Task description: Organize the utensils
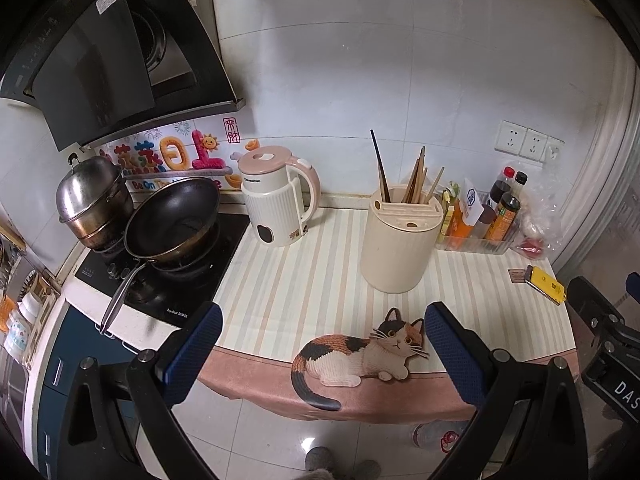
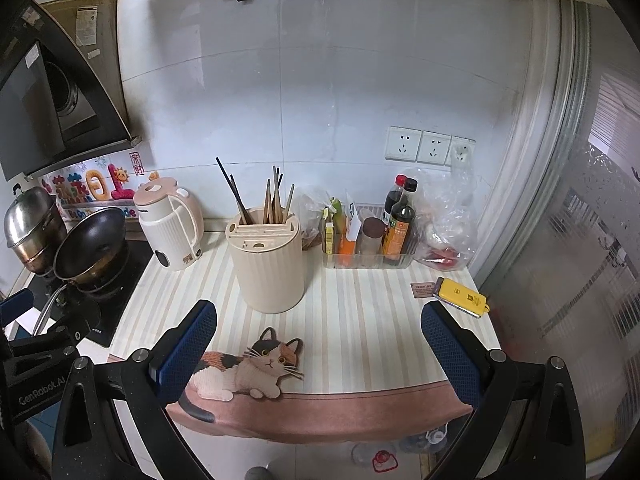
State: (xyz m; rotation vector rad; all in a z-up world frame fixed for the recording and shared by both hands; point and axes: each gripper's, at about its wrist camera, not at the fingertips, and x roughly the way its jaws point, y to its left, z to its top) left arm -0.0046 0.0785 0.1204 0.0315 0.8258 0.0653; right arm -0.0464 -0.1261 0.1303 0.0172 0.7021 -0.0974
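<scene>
Your left gripper (image 1: 324,344) and right gripper (image 2: 320,344) both hang released and empty over the worktop's (image 2: 360,320) front edge. One cream utensil holder (image 2: 267,260) stands mid-worktop, holding a cluster of chopsticks (image 2: 272,200) (two dark, the wooden ones too bunched to count). One kettle (image 2: 170,232) stands left of it; three wall sockets (image 2: 430,146) behind.

The black frame of the left gripper (image 2: 38,390) says "GenRobot.AI", the colourful wall sticker (image 1: 176,160) behind the stove says "Be On", and "DAS" shows on the black frame of the right gripper (image 1: 624,390).
</scene>
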